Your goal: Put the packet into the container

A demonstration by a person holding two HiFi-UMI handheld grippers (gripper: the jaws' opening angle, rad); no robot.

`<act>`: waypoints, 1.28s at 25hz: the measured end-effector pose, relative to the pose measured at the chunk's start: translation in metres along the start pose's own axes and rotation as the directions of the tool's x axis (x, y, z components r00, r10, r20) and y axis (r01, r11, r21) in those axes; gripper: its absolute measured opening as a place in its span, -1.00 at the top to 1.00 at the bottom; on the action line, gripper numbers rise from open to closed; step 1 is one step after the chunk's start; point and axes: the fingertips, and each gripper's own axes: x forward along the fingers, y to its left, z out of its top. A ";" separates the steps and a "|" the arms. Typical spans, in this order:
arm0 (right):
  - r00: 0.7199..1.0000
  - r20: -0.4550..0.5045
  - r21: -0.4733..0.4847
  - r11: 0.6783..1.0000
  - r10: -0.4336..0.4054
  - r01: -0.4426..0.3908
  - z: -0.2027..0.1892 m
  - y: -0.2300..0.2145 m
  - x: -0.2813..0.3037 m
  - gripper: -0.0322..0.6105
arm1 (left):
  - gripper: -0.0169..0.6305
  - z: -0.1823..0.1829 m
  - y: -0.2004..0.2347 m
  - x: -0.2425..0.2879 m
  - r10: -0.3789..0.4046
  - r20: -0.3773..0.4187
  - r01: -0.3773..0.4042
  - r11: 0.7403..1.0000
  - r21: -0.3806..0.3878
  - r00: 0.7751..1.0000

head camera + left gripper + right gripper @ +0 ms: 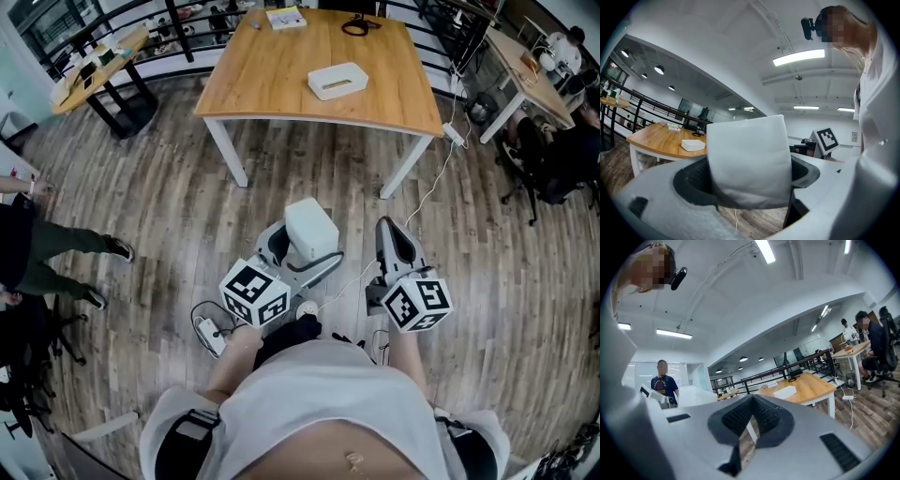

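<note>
With my left hand-held gripper (pixel 298 258) pinching the packet (pixel 311 228) low and the right (pixel 395 236) pressed together empty, carrying it to the far container (pixel 337 80) could jolt it loose.

floor: wood planks (pixel 150 206) | wooden table (pixel 281 75) | black railing (pixel 112 28)

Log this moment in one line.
left gripper: shut on packet | right gripper: shut, empty | container: on table, ahead | packet not yet in
</note>
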 end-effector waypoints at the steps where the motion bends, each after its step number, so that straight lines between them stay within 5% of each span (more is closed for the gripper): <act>1: 1.000 0.000 0.002 1.000 -0.002 0.002 0.000 -0.001 0.005 0.87 | -0.45 0.001 0.004 0.002 -0.004 -0.001 0.004 1.000 0.000 1.000; 32: 0.999 -0.024 0.031 0.999 -0.024 0.025 -0.007 -0.017 0.074 0.87 | -0.45 0.021 0.072 0.037 0.000 0.016 0.000 1.000 0.002 1.000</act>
